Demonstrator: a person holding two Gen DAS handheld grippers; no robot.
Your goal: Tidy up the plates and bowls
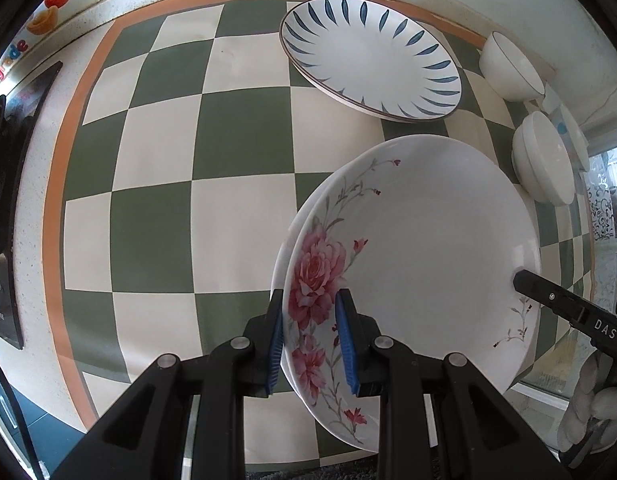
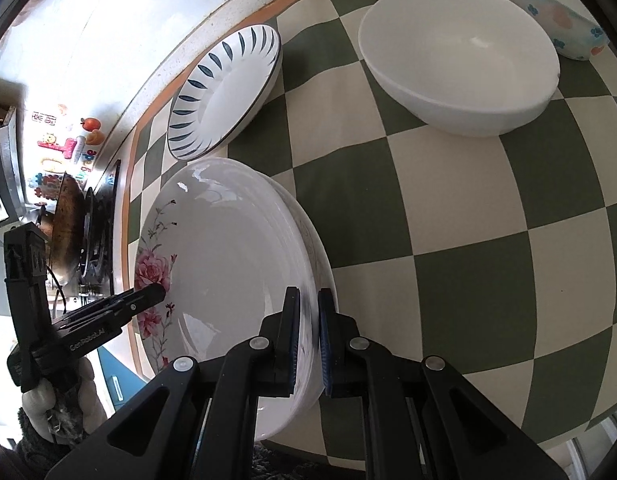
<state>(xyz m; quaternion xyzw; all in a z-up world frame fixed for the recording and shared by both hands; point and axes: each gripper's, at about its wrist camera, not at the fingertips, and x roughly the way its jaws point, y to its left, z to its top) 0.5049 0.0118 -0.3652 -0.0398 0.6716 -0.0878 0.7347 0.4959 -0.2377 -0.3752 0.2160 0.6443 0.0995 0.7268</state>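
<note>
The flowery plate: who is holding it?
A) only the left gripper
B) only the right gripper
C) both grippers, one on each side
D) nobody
C: the left gripper pinches the flowery plate at its rose edge, and the right gripper pinches the opposite rim.

It was a home kitchen. A speckled stone counter (image 1: 36, 240) ran along a tiled wall, covered by a green-and-cream checked mat (image 1: 156, 216) with an orange border. A gas hob (image 2: 98, 216) sat at one end with a worn, dark wok (image 2: 66, 224) on it. Colourful fruit and cartoon stickers (image 2: 68, 144) decorated the wall behind the hob. Household crockery stood on the mat: a blue-leaf plate (image 1: 368, 56), flowered plates (image 1: 428, 264) and white bowls (image 2: 460, 56).
</note>
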